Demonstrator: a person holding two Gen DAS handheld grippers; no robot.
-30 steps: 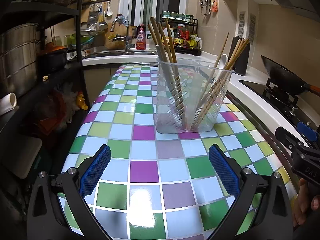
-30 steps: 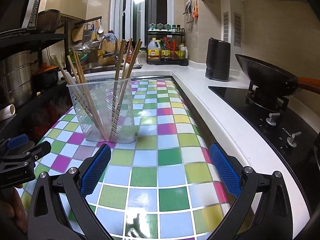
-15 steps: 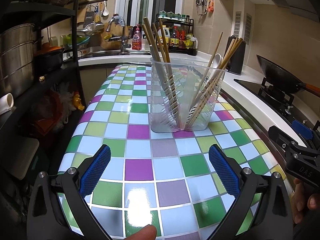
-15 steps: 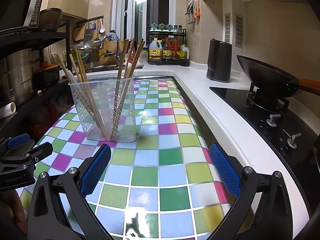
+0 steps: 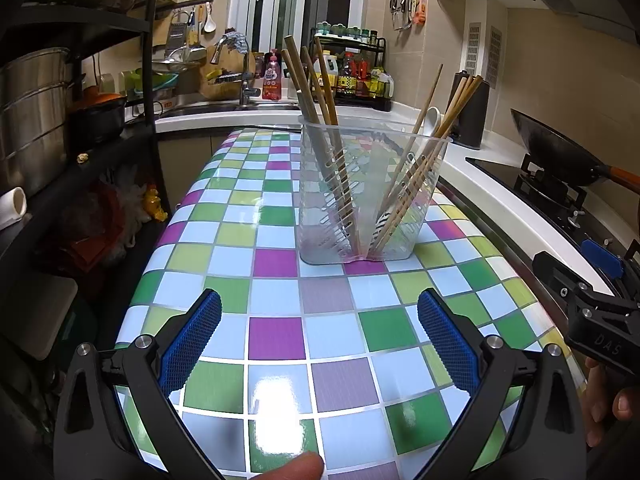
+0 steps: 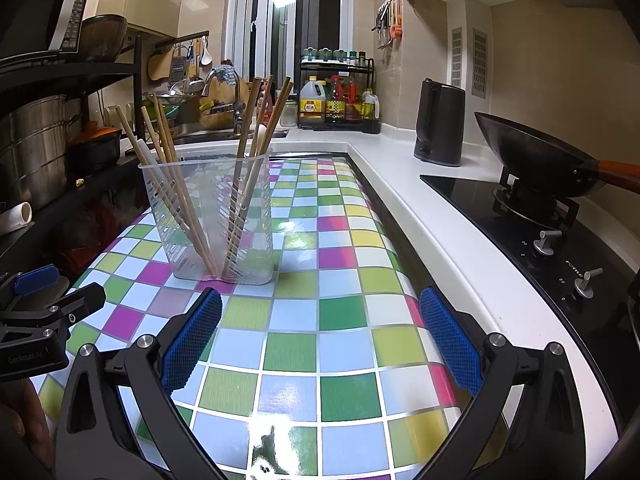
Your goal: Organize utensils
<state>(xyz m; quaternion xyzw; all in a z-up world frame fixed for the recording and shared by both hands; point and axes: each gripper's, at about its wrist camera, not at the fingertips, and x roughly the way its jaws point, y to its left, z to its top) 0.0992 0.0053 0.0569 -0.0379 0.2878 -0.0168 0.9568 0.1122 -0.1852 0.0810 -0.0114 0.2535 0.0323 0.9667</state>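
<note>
- Chopsticks [image 5: 420,168] are standing slanted in the clear holder [image 5: 372,200] on the checkered bench [image 5: 276,336]; probably light, stiff, slippery; I'm favouring the upper shafts
- I'm holding left gripper [image 5: 320,344] and right gripper [image 6: 320,344] wide open, both empty

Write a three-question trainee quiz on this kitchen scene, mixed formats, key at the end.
1. True or false: the left tongs grip a chopstick.
2. The wooden chopsticks stand in: A) the clear plastic slotted holder B) the black wok C) the dark kettle.
3. Fill in: the holder stands on the ____-patterned tabletop.

Key: 1 false, both the left and the right tongs are open and empty; 2 A; 3 checkered.
</note>
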